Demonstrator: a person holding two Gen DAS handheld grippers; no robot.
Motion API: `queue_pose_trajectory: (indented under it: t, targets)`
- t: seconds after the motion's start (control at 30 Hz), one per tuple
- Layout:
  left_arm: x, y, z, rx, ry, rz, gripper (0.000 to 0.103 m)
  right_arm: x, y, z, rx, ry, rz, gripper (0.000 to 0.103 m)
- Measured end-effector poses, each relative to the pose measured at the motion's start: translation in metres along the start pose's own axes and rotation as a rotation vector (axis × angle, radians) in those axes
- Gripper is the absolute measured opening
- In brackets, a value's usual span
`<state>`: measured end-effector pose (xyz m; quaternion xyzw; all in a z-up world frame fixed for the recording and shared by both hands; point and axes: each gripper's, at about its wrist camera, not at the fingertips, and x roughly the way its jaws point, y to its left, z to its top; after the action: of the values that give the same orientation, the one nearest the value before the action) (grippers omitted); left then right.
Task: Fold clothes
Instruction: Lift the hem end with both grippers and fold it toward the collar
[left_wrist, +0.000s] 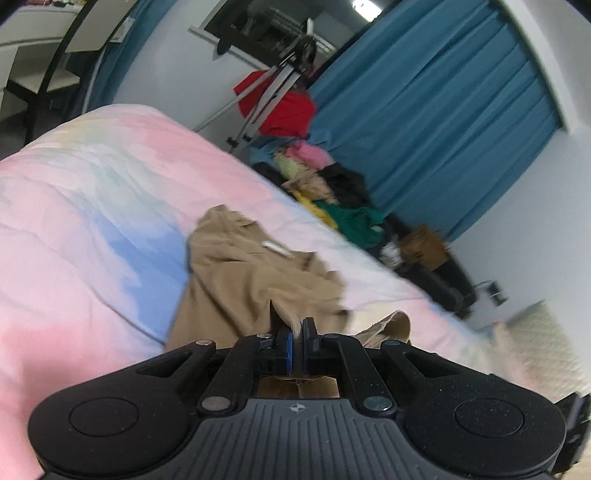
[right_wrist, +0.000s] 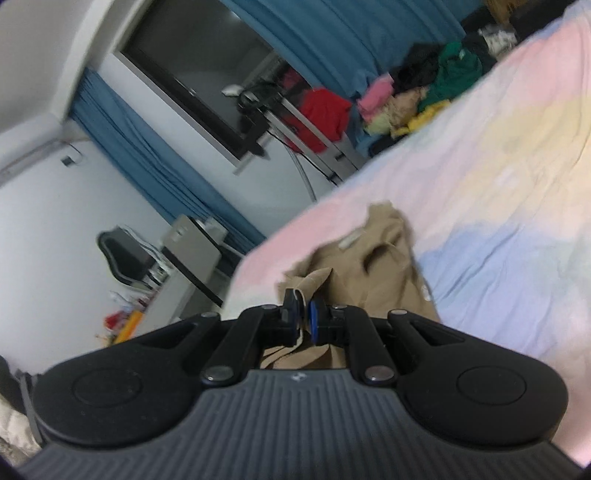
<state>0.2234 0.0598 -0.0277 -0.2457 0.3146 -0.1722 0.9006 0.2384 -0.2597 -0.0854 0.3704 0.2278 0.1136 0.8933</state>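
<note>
A tan garment (left_wrist: 255, 273) lies rumpled on a pastel pink, blue and yellow bedspread (left_wrist: 92, 206). A white label shows near its collar. My left gripper (left_wrist: 297, 328) is shut on a fold of the garment's near edge. In the right wrist view the same tan garment (right_wrist: 376, 269) lies on the bedspread (right_wrist: 498, 206), and my right gripper (right_wrist: 303, 308) is shut on another part of its near edge. Both views are blurred and tilted.
A pile of mixed coloured clothes (left_wrist: 325, 192) sits beyond the bed's far edge, by a blue curtain (left_wrist: 436, 122). A tripod (left_wrist: 266, 92) with a red cloth stands near the wall. A grey cabinet (right_wrist: 188, 258) and a black chair (right_wrist: 125, 258) stand left of the bed.
</note>
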Motion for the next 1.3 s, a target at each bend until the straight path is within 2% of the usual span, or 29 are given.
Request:
queue_pose_trajectory:
  t: [0.13,0.27,0.5,0.57,0.6,0.63,0.67,0.73,0.77,0.8,0.87,1.0,1.13,1.2,1.3]
  targets:
    - [0.046,0.02,-0.01,0.086,0.026,0.073,0.005,0.044,-0.031,-0.012,-0.001,0.054,-0.051,0.01]
    - [0.078,0.038,-0.017,0.089,0.062,0.089,0.005,0.075,-0.048,-0.017,-0.032,0.084,-0.101,0.01]
    - [0.098,0.036,-0.023,0.156,0.093,0.117,0.008,0.091,-0.055,-0.022,-0.08,0.106,-0.149,0.012]
    - [0.096,0.032,-0.025,0.178,0.092,0.125,0.015,0.088,-0.05,-0.022,-0.094,0.108,-0.16,0.013]
    - [0.094,0.029,-0.026,0.188,0.092,0.126,0.024,0.087,-0.047,-0.022,-0.101,0.11,-0.167,0.014]
    - [0.09,0.025,-0.027,0.199,0.084,0.133,0.038,0.085,-0.043,-0.023,-0.114,0.106,-0.168,0.015]
    - [0.087,0.021,-0.028,0.21,0.072,0.144,0.048,0.081,-0.038,-0.023,-0.131,0.1,-0.165,0.024]
    - [0.078,0.012,-0.032,0.244,0.039,0.174,0.084,0.073,-0.029,-0.024,-0.158,0.078,-0.157,0.068]
    - [0.072,0.006,-0.035,0.27,0.013,0.198,0.089,0.067,-0.025,-0.025,-0.165,0.057,-0.149,0.086]
    - [0.066,0.002,-0.037,0.291,-0.004,0.209,0.09,0.061,-0.02,-0.026,-0.175,0.035,-0.148,0.088]
    - [0.054,-0.004,-0.04,0.301,-0.011,0.189,0.09,0.047,-0.01,-0.029,-0.202,-0.002,-0.152,0.087]
    - [0.029,-0.013,-0.041,0.289,-0.019,0.146,0.094,0.015,0.01,-0.036,-0.263,-0.02,-0.172,0.087]
    - [-0.007,-0.017,-0.051,0.253,-0.008,0.14,0.095,-0.019,0.029,-0.049,-0.335,-0.041,-0.194,0.087]
    - [-0.024,-0.014,-0.057,0.219,0.01,0.16,0.095,-0.031,0.034,-0.055,-0.342,-0.048,-0.2,0.087]
    - [-0.037,-0.008,-0.063,0.246,0.059,0.24,0.095,-0.04,0.039,-0.062,-0.357,-0.038,-0.203,0.087]
